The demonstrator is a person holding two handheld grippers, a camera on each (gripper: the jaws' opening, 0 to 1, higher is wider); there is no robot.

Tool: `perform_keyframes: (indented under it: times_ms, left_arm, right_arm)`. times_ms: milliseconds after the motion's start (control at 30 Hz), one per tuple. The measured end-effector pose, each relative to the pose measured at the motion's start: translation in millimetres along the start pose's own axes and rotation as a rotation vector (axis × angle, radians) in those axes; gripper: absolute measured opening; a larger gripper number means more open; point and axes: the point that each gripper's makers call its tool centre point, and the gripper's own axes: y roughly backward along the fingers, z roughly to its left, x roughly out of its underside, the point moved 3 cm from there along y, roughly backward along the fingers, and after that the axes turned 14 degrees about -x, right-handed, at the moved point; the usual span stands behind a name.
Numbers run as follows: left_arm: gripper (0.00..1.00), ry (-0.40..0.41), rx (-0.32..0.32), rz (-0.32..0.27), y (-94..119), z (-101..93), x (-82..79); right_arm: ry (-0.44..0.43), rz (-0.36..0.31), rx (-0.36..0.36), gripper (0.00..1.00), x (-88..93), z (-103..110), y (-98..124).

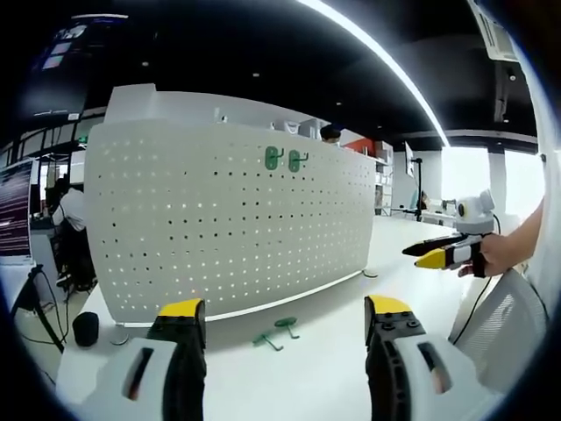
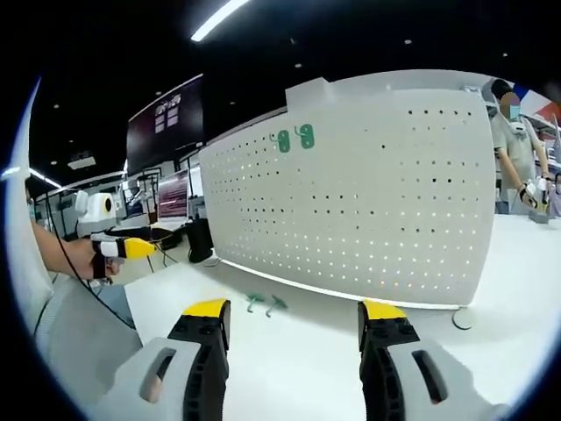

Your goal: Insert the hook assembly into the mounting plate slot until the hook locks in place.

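Note:
A white perforated mounting plate (image 1: pixel 228 219) stands upright on the white table (image 1: pixel 324 368); it is also in the right gripper view (image 2: pixel 368 193). Two green hooks (image 1: pixel 285 160) hang near its top edge, seen again in the right gripper view (image 2: pixel 294 139). A loose green hook assembly (image 1: pixel 276 333) lies flat on the table in front of the plate, also visible from the right gripper (image 2: pixel 266 303). My left gripper (image 1: pixel 285 314) is open and empty, short of the loose hooks. My right gripper (image 2: pixel 294 314) is open and empty too. Each gripper appears hand-held in the other's view (image 1: pixel 443 253) (image 2: pixel 131 248).
A black cylinder (image 1: pixel 85 327) stands by the plate's left foot. A seated person (image 1: pixel 66 210) and a monitor (image 1: pixel 13 210) are at the left. A white mesh chair back (image 1: pixel 500 324) is at the right. Another person (image 2: pixel 513 132) stands past the plate's far end.

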Motion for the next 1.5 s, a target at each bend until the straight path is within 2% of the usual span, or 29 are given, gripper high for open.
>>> perform_keyframes:
  times_ms: [600, 933, 1200, 1400, 1500]
  left_arm:
    - [0.74, -0.01, 0.001, 0.043, -1.4, 0.4, 8.8]
    - [0.74, -0.007, 0.0, 0.063, -2.0, 0.6, 12.9]
    - [0.73, -0.026, 0.011, 0.084, -1.7, -3.0, 16.3]
    - [0.74, -0.051, 0.019, 0.133, -3.9, -5.1, 23.4]
    - [0.74, -0.082, 0.03, 0.184, -5.6, -5.3, 30.4]
  right_arm:
    - [-0.08, 0.125, -0.022, 0.56, 29.3, 1.9, -7.1]
    - [-0.084, 0.129, -0.029, 0.56, 30.3, 3.8, -7.6]
    - [-0.056, 0.134, -0.037, 0.56, 28.8, 7.0, -9.1]
    - [-0.048, 0.136, -0.038, 0.56, 28.3, 8.0, -9.2]
    - [-0.047, 0.14, -0.039, 0.56, 29.2, 7.7, -9.1]
